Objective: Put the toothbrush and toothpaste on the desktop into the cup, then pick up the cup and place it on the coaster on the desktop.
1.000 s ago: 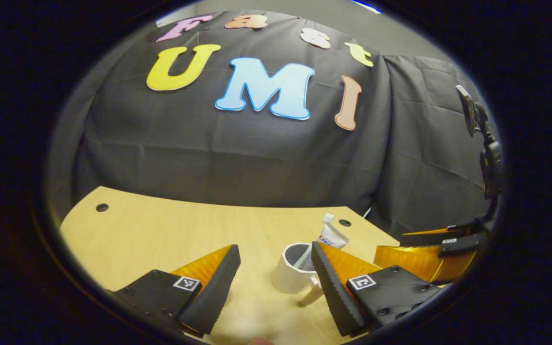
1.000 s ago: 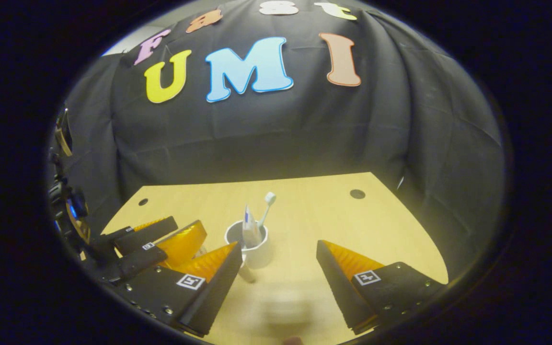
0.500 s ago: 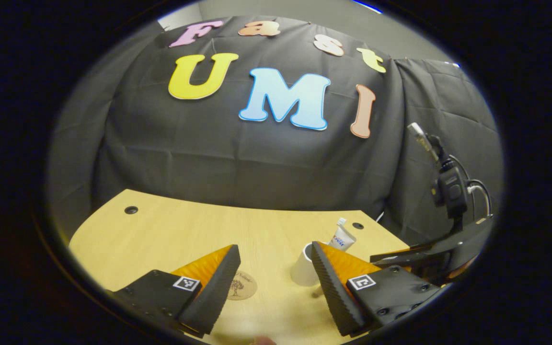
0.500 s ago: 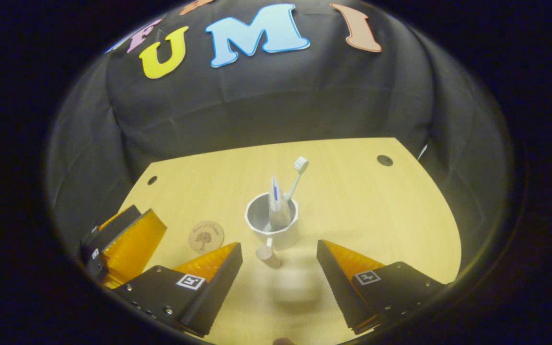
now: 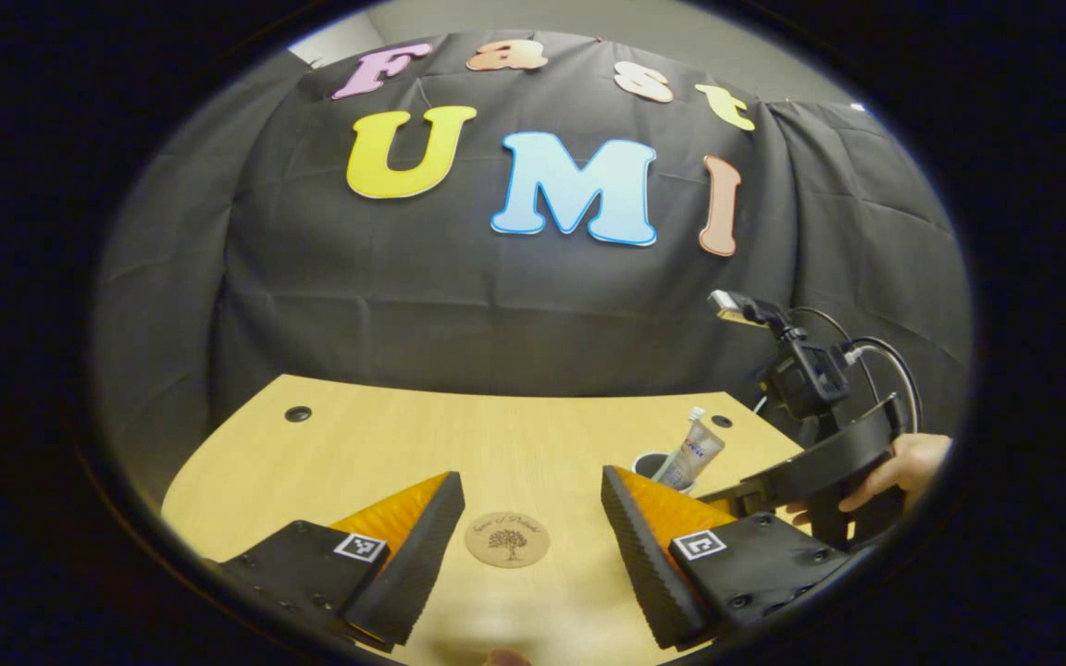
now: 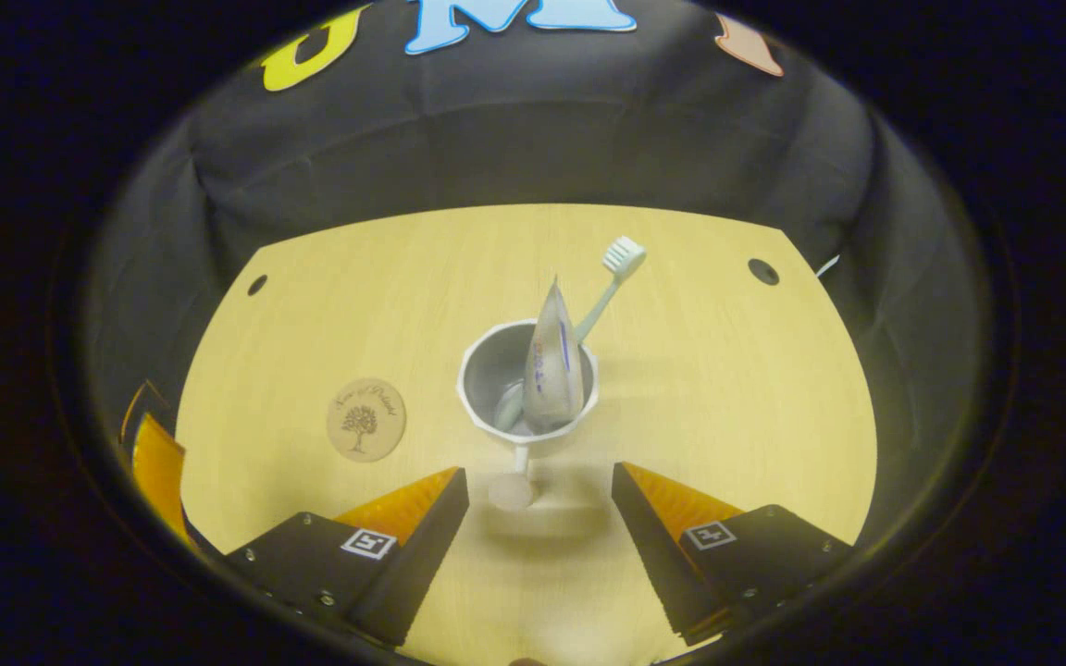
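Observation:
A white cup [image 6: 526,384] stands on the wooden desktop [image 6: 727,388] with a toothbrush [image 6: 621,259] and a toothpaste tube [image 6: 553,365] upright in it. Its handle [image 6: 513,486] points toward my right gripper [image 6: 540,504], which hovers above, open, fingers either side of the handle without touching. A round brown coaster [image 6: 366,419] lies left of the cup. In the left gripper view the coaster [image 5: 507,539] lies between the fingers of my open left gripper [image 5: 533,527]. The cup [image 5: 653,462] and toothpaste tube [image 5: 700,449] sit to its right.
In the left gripper view the other gripper's frame [image 5: 820,462] and the hand [image 5: 903,462] holding it are at the right. Cable holes [image 6: 762,271] mark the desktop's far corners. Black cloth closes off the back.
My right gripper rose and tilted down over the cup, its handle now between the fingers. My left gripper drew back left; the coaster now lies between its fingers.

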The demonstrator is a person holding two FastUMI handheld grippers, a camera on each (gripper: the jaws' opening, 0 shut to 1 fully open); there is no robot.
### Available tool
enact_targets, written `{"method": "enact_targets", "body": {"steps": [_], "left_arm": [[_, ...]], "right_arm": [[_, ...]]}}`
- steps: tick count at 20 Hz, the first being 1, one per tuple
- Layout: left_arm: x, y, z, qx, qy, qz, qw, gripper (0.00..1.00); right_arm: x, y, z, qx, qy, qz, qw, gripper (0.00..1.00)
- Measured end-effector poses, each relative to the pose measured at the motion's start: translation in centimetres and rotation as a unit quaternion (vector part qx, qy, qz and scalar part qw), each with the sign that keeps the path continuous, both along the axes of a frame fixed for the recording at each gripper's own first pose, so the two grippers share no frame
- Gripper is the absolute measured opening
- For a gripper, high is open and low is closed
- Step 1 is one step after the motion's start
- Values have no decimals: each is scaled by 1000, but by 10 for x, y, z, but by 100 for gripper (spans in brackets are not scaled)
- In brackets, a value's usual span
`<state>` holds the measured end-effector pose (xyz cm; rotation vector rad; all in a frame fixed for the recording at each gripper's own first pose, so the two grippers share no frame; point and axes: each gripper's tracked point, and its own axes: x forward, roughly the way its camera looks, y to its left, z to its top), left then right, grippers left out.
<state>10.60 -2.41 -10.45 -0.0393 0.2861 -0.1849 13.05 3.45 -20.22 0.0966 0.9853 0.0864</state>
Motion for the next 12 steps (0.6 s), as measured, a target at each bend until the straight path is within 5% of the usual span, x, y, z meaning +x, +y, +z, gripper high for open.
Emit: {"method": "enact_targets", "body": {"steps": [10, 12], "left_arm": [[-1, 13, -3, -1, 15, -10, 1000, 96], [-1, 14, -4, -3, 17, -5, 1000, 96]], "right_arm": [[22, 14, -35, -7, 91, 1, 996, 95], [26, 14, -40, -10, 99, 1, 995, 84]]}}
